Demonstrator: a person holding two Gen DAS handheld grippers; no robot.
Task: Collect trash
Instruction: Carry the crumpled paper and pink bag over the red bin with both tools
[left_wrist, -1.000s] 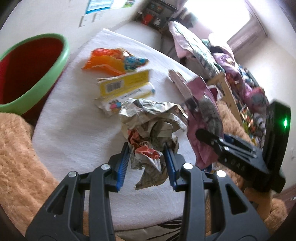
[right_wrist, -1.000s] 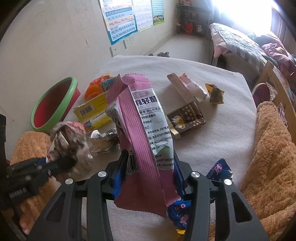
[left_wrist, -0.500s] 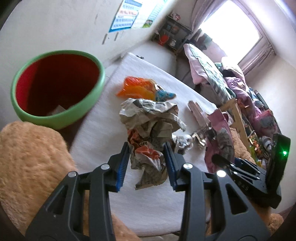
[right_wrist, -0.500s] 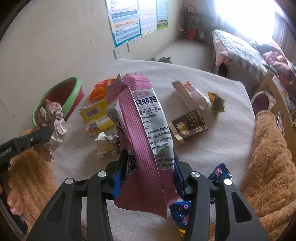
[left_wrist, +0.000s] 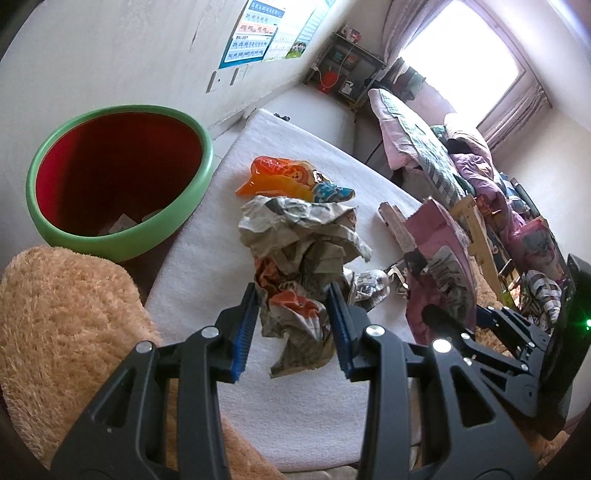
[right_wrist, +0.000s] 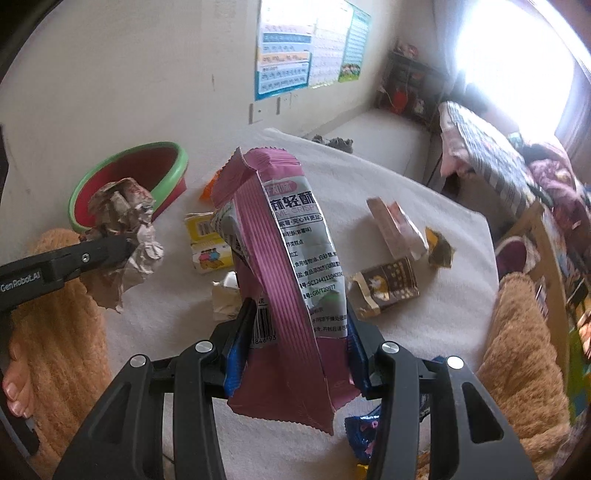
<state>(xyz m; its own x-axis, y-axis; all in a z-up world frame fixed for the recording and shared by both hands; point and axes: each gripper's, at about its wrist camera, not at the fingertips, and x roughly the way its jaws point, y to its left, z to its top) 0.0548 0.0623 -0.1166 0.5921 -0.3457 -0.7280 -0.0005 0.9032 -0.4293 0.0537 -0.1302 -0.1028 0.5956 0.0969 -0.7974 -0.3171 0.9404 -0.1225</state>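
Note:
My left gripper (left_wrist: 293, 325) is shut on a crumpled wad of paper wrappers (left_wrist: 303, 243), lifted above the white table (left_wrist: 207, 258). The same wad (right_wrist: 122, 221) shows at the left of the right wrist view, close to the bin. A red bin with a green rim (left_wrist: 118, 177) stands off the table's left edge; a few scraps lie in its bottom. My right gripper (right_wrist: 297, 332) is shut on a tall pink snack bag (right_wrist: 288, 266), held upright over the table. That pink bag (left_wrist: 439, 258) is at the right of the left wrist view.
On the table lie an orange wrapper (left_wrist: 280, 177), a yellow box (right_wrist: 205, 236), a brown packet (right_wrist: 388, 288), a pink-white packet (right_wrist: 395, 225), a small gold wrapper (right_wrist: 439, 247) and a blue wrapper (right_wrist: 364, 432). Fluffy tan cushions (left_wrist: 62, 325) flank the table. A bare foot (right_wrist: 16, 384) is at the left.
The left gripper carried the paper wad left toward the bin, so the bin now fills more of its view. The right gripper lifted and rolled with the pink bag still held.

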